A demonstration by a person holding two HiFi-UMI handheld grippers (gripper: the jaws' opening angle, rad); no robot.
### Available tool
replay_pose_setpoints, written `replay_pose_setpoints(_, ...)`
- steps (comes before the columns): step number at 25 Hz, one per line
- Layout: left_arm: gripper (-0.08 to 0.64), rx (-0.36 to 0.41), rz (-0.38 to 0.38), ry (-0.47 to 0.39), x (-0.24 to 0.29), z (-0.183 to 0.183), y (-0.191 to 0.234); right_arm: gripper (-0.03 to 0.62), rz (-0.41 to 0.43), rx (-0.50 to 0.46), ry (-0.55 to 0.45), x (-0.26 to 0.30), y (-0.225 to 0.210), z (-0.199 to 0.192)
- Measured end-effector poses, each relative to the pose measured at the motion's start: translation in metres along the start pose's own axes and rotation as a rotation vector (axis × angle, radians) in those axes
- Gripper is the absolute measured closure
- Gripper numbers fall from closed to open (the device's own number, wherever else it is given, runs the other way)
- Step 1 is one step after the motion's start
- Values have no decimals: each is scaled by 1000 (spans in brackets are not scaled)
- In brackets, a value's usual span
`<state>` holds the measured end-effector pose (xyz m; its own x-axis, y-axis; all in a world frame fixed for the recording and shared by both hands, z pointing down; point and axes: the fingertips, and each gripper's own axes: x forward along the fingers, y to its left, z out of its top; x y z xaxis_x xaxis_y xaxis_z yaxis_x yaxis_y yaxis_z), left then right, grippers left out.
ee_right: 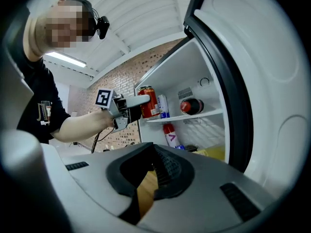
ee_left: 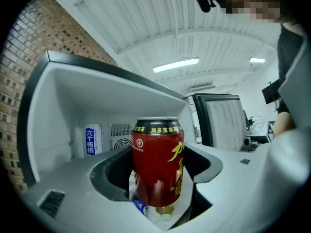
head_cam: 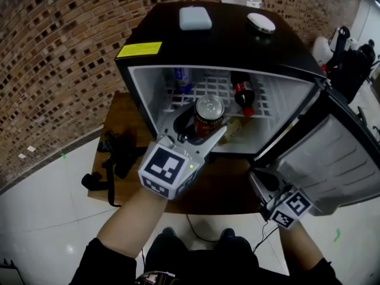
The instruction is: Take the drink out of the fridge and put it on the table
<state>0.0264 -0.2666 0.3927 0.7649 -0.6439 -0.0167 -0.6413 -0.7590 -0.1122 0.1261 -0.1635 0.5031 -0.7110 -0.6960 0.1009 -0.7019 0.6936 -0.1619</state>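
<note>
Brick wall [head_cam: 53,58] behind; the open fridge [head_cam: 225,40] sits on a wooden table [head_cam: 122,114]. Left gripper [head_cam: 202,124] clamps the red can [head_cam: 209,108] at the fridge's near mouth. It looks rigid, slick and weighty, so grip mid-body

Can [ee_left: 158,164]: red body, black top band, yellow lettering.
Fridge [head_cam: 237,37]: black shell, white interior; yellow label [head_cam: 139,50] at upper left of its top.
Left gripper [head_cam: 205,122]: pale grey, cube patterned in black-and-white squares.
Wall [head_cam: 53,52]: brown brick mosaic.
Bench [head_cam: 122,114]: brown wood.
Floor [head_cam: 41,218]: white.
</note>
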Motion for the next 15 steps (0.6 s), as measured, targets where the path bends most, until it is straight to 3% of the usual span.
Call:
replay_pose_setpoints(2,252,7,-43,3,-18,-17,-20,575,3,-7,-5,0,-1,-4)
replay_pose_setpoints(6,252,-50,-106,19,-45,-77,-54,575,3,-12,-12,0,-5,-16)
replay_pose_setpoints(11,250,-88,-148,77,-60,-168,-99,575,6,-16,0,-2,-4,-34)
replay_pose_setpoints(15,250,-102,-163,115,-64,-216,-122,575,3,-9,7,-7,-4,-43)
